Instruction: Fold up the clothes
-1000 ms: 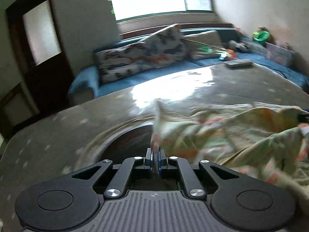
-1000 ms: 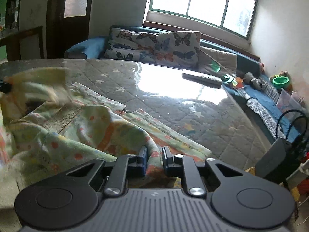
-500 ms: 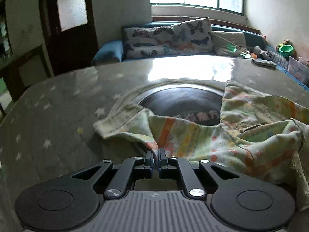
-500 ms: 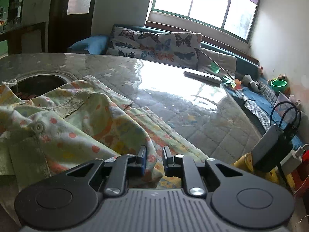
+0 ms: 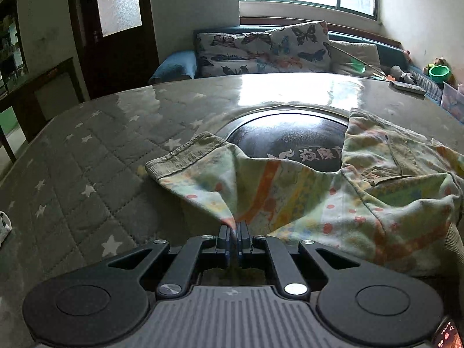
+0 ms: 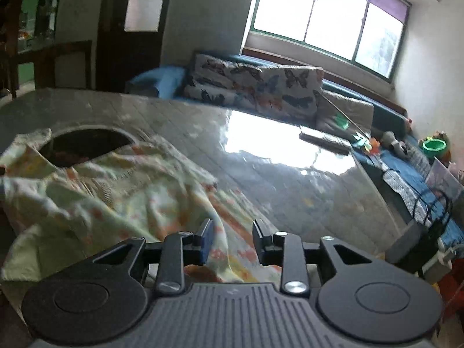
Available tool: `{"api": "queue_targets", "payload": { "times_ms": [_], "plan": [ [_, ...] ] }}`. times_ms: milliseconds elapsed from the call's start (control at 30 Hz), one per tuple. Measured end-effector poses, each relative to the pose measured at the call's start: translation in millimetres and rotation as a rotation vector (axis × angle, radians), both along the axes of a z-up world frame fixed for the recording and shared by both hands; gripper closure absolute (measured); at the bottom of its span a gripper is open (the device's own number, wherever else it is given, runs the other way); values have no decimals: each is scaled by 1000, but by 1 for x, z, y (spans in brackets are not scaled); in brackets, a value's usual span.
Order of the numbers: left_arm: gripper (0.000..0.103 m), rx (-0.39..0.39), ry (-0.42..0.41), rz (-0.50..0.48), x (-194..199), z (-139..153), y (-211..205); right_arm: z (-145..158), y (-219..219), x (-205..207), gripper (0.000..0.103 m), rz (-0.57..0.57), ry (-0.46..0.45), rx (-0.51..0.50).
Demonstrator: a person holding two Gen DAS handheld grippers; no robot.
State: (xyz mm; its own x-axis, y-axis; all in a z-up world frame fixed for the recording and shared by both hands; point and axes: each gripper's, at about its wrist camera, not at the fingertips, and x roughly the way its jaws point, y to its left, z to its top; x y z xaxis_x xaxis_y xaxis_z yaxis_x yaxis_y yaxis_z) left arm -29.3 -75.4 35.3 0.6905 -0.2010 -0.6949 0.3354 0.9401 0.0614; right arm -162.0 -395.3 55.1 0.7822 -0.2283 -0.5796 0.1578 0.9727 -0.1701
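Note:
A pale green child's garment (image 5: pixel 333 203) with orange stripes and red dots lies crumpled on the grey star-quilted table (image 5: pixel 87 159). My left gripper (image 5: pixel 234 229) is shut on a pinch of its cloth near the front edge; a ribbed cuff (image 5: pixel 179 156) spreads to the left. In the right wrist view the same garment (image 6: pixel 116 197) lies left of centre, blurred. My right gripper (image 6: pixel 232 239) is open, its jaws standing apart over the garment's right edge, with cloth passing between them.
A round black plate (image 5: pixel 290 139) is set in the table under the garment. A dark remote (image 6: pixel 324 140) lies at the far right edge. A sofa with butterfly cushions (image 5: pixel 261 49) stands behind. A charger and cables (image 6: pixel 429 211) sit off the right side.
My right gripper has opened and let go of the cloth. My left gripper has pulled its pinch of cloth toward the front, spreading the cuff out to the left.

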Motion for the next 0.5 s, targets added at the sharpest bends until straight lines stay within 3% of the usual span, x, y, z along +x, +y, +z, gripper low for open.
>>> {"api": "queue_targets", "payload": {
  "times_ms": [267, 500],
  "plan": [
    [97, 4, -2, 3, -9, 2, -2, 8, 12, 34, 73, 86, 1, 61],
    [97, 2, -1, 12, -10, 1, -1, -10, 27, 77, 73, 157, 82, 108]
  ]
}}
